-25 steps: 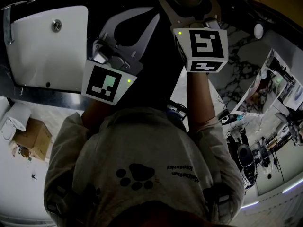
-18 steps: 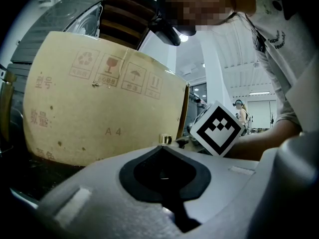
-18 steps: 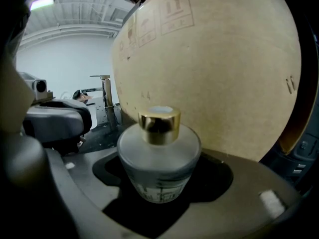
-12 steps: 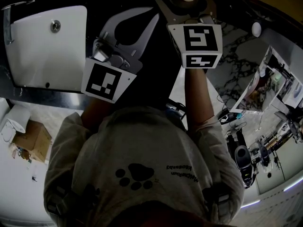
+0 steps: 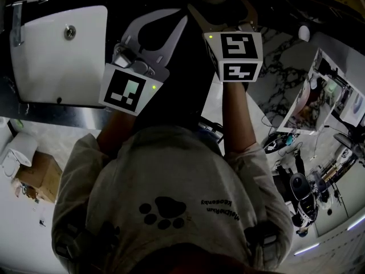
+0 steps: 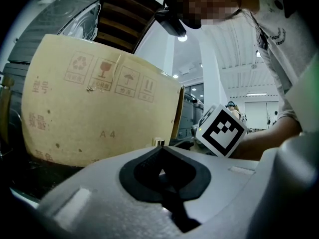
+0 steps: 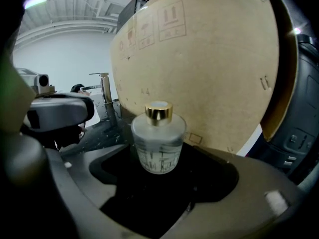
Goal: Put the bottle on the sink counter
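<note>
**Bottle set down – release in hand**

The bottle (image 7: 158, 141) stands upright on the dark sink counter (image 7: 99, 129), just in front of a cardboard box (image 7: 199, 68). It sits between the jaws of the right gripper (image 5: 220, 7), which have just been opening and now stand wide, clear of the glass. The left gripper (image 6: 159, 144) is closed and empty.

Recommended: keep the jaws wide and draw the right gripper straight back along its own line, so that neither jaw clips the bottle.

Writing: the box reads "A 4" beside handling symbols – recycling, fragile, umbrella, arrows. The bottle's dark markings are illegible.
</note>
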{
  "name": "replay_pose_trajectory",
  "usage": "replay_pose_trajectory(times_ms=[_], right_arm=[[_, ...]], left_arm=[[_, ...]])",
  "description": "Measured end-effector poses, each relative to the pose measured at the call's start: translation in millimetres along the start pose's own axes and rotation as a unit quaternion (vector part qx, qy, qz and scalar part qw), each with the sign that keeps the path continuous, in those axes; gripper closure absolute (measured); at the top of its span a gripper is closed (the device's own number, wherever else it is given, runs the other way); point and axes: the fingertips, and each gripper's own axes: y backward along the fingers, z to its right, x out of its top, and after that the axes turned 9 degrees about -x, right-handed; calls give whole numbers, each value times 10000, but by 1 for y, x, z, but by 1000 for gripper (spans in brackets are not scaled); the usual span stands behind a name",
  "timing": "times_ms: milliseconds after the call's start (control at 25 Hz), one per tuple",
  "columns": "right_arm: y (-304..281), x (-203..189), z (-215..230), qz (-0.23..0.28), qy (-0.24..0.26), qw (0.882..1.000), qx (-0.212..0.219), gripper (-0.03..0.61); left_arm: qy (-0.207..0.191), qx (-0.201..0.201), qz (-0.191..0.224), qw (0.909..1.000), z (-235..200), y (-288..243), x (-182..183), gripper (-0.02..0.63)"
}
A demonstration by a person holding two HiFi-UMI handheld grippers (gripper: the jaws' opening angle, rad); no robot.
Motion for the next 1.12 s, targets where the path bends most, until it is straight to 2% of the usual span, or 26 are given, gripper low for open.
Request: replay_pose_trajectory(times_ms=[80,200,360,560,840,1040,1120], right_arm=[[14,-4,3,11,-63,9999,-115,192],[38,-2,6,106,-100,9994,-301,275],[71,14,2,531,-63,9973,-496,376],[123,31,-1,1049,-25,9910,-828,577],[193,39,-10,1541,-128,9831,-975,577],[252,44,-21,1913,-260,9758,-1026,577],[276,46,-26,2086,-281,9717,-1072,578]], left_arm=[[-57,0,31,10000,6,4,5,612],[-163,1,75,9998,17,11,14,612],[-261,52,86,9996,34,25,25,612],[-380,164,227,9989,65,47,46,612],[-668,419,488,9957,110,88,78,612],[-513,526,522,9959,143,114,89,612],[-569,540,535,9955,156,123,94,612]])
